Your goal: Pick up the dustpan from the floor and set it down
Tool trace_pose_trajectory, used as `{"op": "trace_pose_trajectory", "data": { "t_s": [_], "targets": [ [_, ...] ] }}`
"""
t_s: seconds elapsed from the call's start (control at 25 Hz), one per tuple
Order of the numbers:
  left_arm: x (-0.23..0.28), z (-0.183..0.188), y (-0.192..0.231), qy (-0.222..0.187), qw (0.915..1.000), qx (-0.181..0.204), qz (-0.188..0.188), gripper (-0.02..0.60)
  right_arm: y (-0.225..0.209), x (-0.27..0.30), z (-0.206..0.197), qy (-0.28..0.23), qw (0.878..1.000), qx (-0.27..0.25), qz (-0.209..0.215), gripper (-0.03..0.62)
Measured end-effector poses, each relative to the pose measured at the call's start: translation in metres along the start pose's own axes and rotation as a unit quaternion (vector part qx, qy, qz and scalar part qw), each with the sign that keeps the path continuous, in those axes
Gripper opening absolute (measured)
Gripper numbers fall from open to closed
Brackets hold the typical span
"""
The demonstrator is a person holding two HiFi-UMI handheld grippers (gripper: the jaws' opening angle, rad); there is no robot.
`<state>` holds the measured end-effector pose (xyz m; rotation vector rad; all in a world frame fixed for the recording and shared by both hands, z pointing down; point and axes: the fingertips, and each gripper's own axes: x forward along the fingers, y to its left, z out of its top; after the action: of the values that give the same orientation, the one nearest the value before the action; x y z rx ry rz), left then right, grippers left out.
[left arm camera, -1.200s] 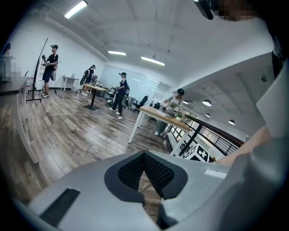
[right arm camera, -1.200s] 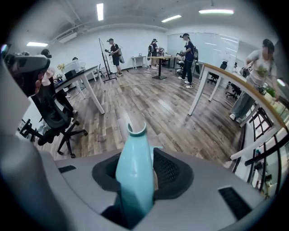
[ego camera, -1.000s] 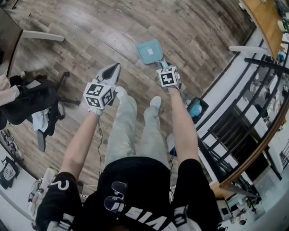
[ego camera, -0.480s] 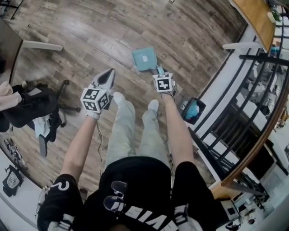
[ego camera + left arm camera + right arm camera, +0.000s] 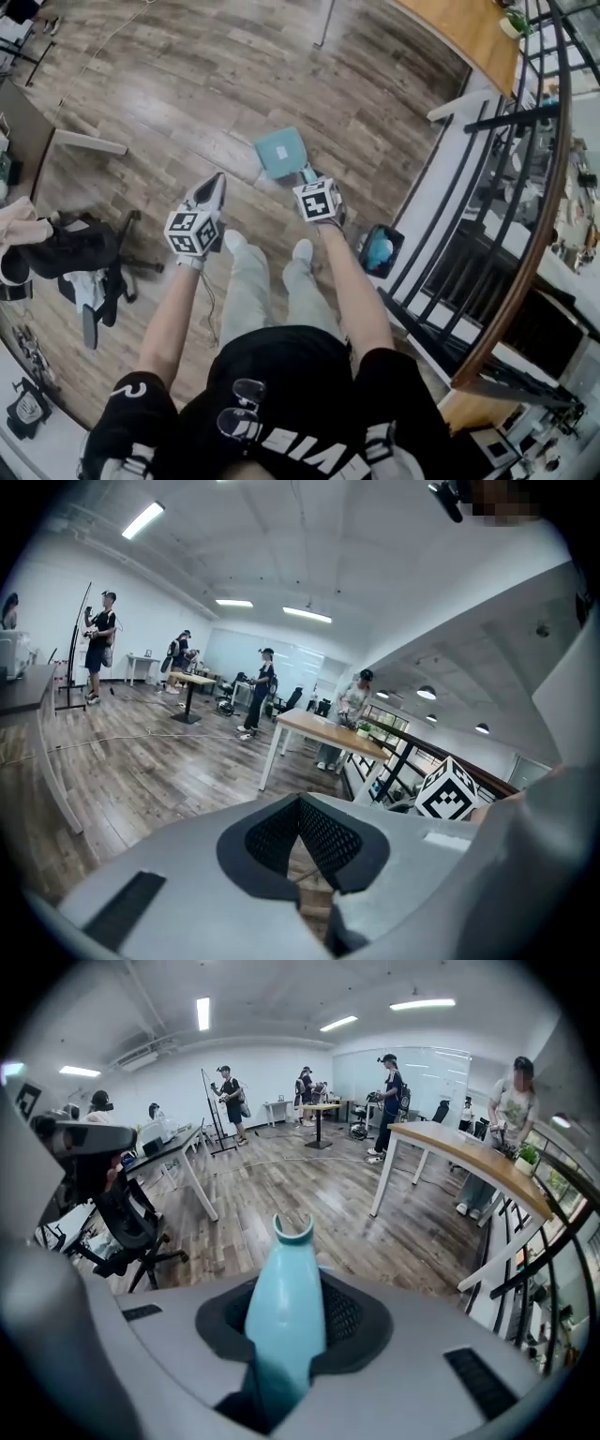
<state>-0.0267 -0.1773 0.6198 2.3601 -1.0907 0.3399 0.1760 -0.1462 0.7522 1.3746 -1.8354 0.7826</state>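
A teal dustpan [image 5: 281,152] hangs above the wood floor, just ahead of my right gripper [image 5: 306,179]. That gripper is shut on its handle. In the right gripper view the teal handle [image 5: 286,1321] stands up between the pads, and its forked end [image 5: 292,1229] pokes out past the right gripper [image 5: 286,1288]. My left gripper [image 5: 216,184] is to the left of the person's legs, apart from the dustpan. In its own view the left gripper [image 5: 300,803] has its jaw tips together with nothing between them.
A black office chair [image 5: 84,248] stands at the left, with a white table leg [image 5: 89,142] beyond it. A dark bin [image 5: 380,249] sits by the black railing [image 5: 487,234] on the right. A wooden table [image 5: 469,1162] stands ahead, and several people are farther back.
Both grippers have risen away from the floor as the person straightens up. The dustpan has come up with the right gripper, still held by its handle.
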Motion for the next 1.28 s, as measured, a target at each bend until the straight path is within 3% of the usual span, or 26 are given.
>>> {"op": "trace_pose_trajectory", "data": {
  "t_s": [0.32,0.72,1.0,1.28],
  "targets": [
    [-0.016,0.044,-0.076,-0.039,0.9984,0.036,-0.017,-0.002,-0.029,-0.107,0.052,-0.062,0.998,-0.030,-0.006,0.083],
    [-0.062,0.114,-0.098,-0.103,0.9926,0.062,0.014,-0.002,-0.048,-0.228,0.129,-0.178,0.982,-0.058,-0.005,0.083],
    [-0.091,0.135,-0.104,-0.123,0.9888,0.077,0.036,-0.002,-0.038,-0.273,0.159,-0.232,0.970,-0.074,0.002,0.084],
    [-0.114,0.133,-0.107,-0.129,0.9873,0.078,0.051,-0.002,-0.009,-0.279,0.175,-0.245,0.965,-0.090,0.024,0.084]
  ]
}}
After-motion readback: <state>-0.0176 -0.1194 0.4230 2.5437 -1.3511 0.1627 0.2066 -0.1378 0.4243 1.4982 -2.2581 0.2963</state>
